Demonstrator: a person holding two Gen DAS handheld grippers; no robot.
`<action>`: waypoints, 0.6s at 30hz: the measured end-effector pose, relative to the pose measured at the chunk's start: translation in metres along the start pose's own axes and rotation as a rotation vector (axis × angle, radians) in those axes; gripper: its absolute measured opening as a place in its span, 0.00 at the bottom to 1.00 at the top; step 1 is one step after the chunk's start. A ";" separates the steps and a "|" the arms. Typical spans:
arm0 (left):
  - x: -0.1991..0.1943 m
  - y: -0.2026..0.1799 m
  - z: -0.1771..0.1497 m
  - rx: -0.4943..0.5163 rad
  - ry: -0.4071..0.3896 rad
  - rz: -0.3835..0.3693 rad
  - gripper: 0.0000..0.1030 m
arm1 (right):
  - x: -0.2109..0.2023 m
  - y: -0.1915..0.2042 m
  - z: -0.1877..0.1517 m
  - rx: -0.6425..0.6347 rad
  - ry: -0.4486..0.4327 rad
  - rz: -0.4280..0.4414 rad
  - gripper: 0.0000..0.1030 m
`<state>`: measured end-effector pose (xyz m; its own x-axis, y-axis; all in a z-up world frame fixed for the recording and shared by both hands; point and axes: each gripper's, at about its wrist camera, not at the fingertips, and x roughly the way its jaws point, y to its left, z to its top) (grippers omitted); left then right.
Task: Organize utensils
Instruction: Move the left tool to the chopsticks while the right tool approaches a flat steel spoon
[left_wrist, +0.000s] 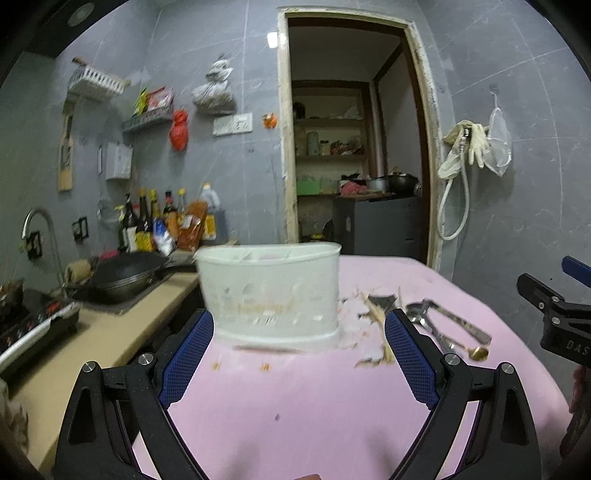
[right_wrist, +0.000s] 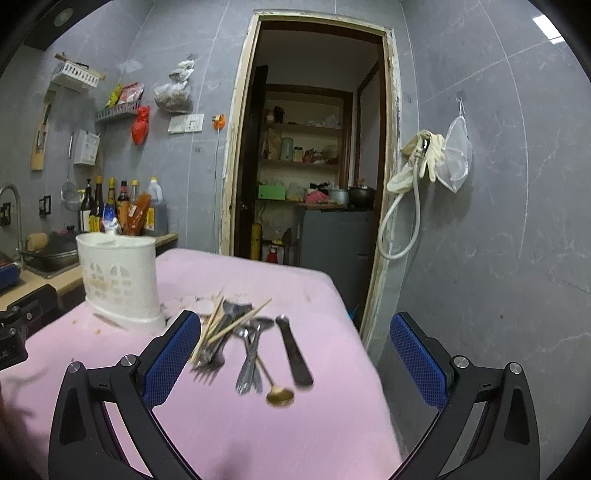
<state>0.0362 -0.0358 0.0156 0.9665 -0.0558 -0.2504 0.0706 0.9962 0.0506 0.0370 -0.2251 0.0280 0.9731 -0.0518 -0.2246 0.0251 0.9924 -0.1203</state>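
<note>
Steel forks being nearest, I'm lining my empty, wide-spread right gripper squarely over one handle, left gripper released beside the caddy.

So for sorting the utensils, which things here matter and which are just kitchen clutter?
Job:
caddy
chopsticks
forks
spoons
gold spoon
left hand-held gripper, open
right hand-held gripper, open

Lying about:
wok
bottles
red bag
gloves
hose
</note>
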 end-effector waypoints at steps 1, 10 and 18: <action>0.002 -0.003 0.003 0.008 -0.004 -0.016 0.88 | 0.002 -0.002 0.003 -0.001 -0.002 0.004 1.00; 0.039 -0.030 0.029 0.049 0.066 -0.195 0.88 | 0.053 -0.046 0.031 0.035 0.084 0.089 1.00; 0.087 -0.049 0.039 0.016 0.199 -0.304 0.85 | 0.099 -0.067 0.032 0.002 0.217 0.142 1.00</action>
<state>0.1262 -0.0918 0.0289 0.8340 -0.3336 -0.4395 0.3528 0.9348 -0.0402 0.1394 -0.2936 0.0443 0.8951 0.0656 -0.4410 -0.1075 0.9917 -0.0708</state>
